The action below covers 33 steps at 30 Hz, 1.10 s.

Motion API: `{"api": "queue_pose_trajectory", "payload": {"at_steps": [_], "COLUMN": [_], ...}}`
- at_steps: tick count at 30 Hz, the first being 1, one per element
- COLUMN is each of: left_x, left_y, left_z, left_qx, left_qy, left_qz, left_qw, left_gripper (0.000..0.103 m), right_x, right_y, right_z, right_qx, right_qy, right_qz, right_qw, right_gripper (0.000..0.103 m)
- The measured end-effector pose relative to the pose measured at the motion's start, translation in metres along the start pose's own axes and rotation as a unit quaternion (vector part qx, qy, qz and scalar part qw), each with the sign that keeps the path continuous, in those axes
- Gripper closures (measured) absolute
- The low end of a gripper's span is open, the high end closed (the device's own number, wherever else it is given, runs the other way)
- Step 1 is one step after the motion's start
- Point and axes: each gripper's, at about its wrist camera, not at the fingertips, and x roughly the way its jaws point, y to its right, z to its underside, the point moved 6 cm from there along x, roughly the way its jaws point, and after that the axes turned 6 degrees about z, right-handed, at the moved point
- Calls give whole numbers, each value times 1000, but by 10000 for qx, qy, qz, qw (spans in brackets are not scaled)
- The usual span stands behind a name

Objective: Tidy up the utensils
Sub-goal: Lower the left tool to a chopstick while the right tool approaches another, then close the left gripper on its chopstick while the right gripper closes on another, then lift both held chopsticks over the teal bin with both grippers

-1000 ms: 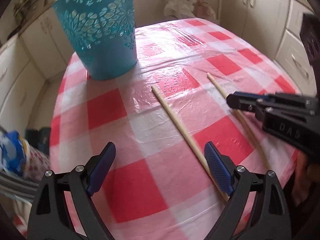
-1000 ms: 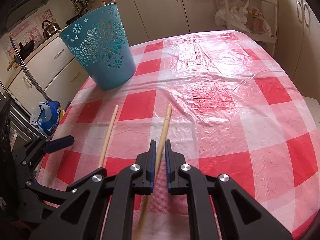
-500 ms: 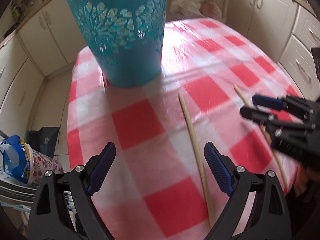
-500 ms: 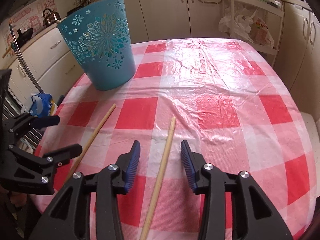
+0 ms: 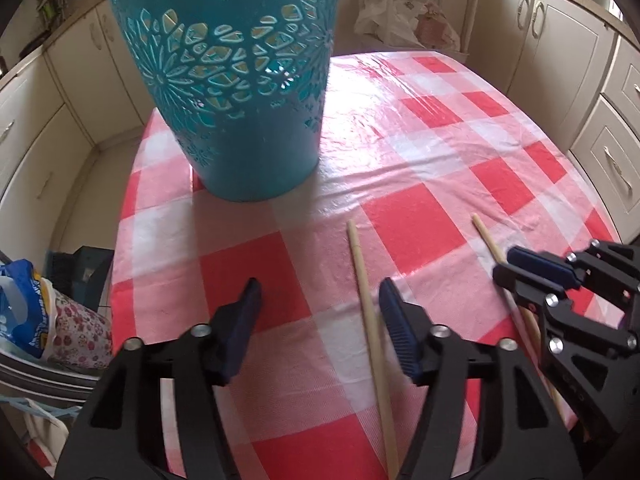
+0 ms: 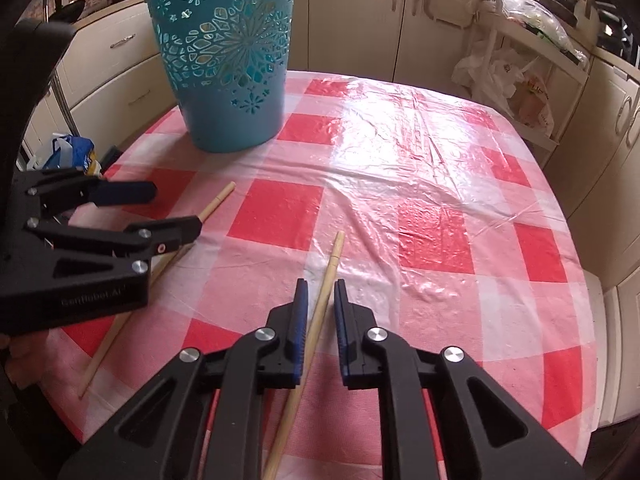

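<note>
While the right gripper [image 6: 320, 300] sits low over the table [image 6: 440, 208], its jaws stand a narrow gap apart on either side of one stick [image 6: 316, 320], which lies on the cloth and runs back under the tool; from this view it is hard to tell whether the left pad touches the wood, but the right one is clear of it. Half a second ago these jaws were much wider, and a second ago they were pressed near together on the same stick. The left gripper [image 5: 320, 304] is spread wide, holding nothing, with the other stick [image 5: 370, 320] lying just inside its right finger [image 5: 394, 320]. It has closed somewhat from its wider spread of a moment ago.

Two sticks lie flat on the cloth, well apart and roughly parallel, both pointing toward the one bin [image 6: 224, 68]. The bin stands upright near the far left corner of the table and looms larger in the left view than it did a second ago. Stick ends show above its rim; their number is not clear.
</note>
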Motion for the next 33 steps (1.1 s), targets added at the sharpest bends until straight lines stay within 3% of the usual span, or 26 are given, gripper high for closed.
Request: {"api": "queue_pose_trajectory", "payload": {"at_steps": [2, 6, 7, 14, 18, 21, 23, 24, 27, 33], "left_x": [5, 2, 2, -1, 0, 2, 2, 2, -2, -7], "left_y": [1, 3, 2, -2, 0, 3, 4, 4, 0, -4], "left_z": [0, 0, -2, 2, 1, 0, 0, 0, 2, 10], "left_qx": [-9, 65, 6, -39, 17, 82, 130, 139, 34, 30], "left_qy": [-23, 146, 147, 114, 121, 193, 268, 283, 319, 247], "left_qz": [79, 173, 230, 234, 161, 119, 153, 181, 275, 261], "left_qw": [10000, 9997, 9996, 9997, 9998, 9997, 9994, 9993, 9991, 9993], "left_gripper": [47, 85, 89, 89, 68, 66, 81, 96, 98, 98], "right_x": [-1, -2, -3, -4, -4, -4, -3, -3, -3, -6], "right_y": [-1, -3, -4, -5, -5, -7, -6, -6, -1, -6], "right_z": [1, 0, 0, 4, 5, 5, 4, 5, 5, 4], "right_qx": [-38, 73, 76, 78, 27, -53, 20, 61, 403, 264], "right_qy": [28, 83, 94, 20, 41, 99, 104, 102, 41, 27], "right_qz": [-19, -239, -249, -212, -178, -105, -174, -207, -601, -486], "right_qw": [10000, 9997, 9996, 9997, 9998, 9999, 9998, 9997, 9974, 9985], "right_gripper": [90, 96, 96, 96, 96, 96, 97, 97, 97, 94]}}
